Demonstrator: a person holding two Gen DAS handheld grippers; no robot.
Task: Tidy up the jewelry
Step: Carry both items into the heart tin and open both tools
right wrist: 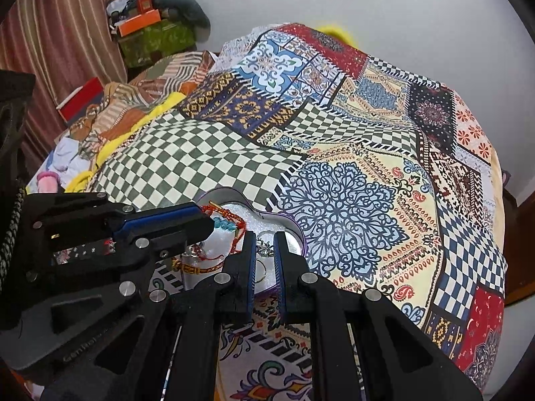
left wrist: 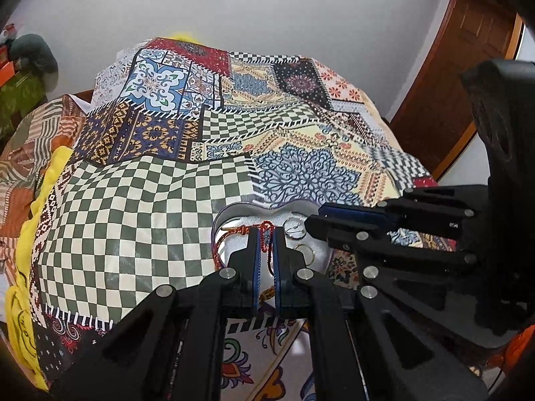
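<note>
A heart-shaped tin with a white lining lies on the patchwork bedspread; it also shows in the right wrist view. My left gripper is over the tin, its jaws nearly shut around a red and gold thread bracelet. Silver rings and a thin gold ring lie in the tin beside it. My right gripper hovers over the tin's right part with a narrow gap, over a silver pendant. It grips nothing that I can see.
The patchwork bedspread covers the whole bed. Folded clothes and a yellow cloth lie at the left. A wooden door stands at the right. Boxes are piled in the far left corner.
</note>
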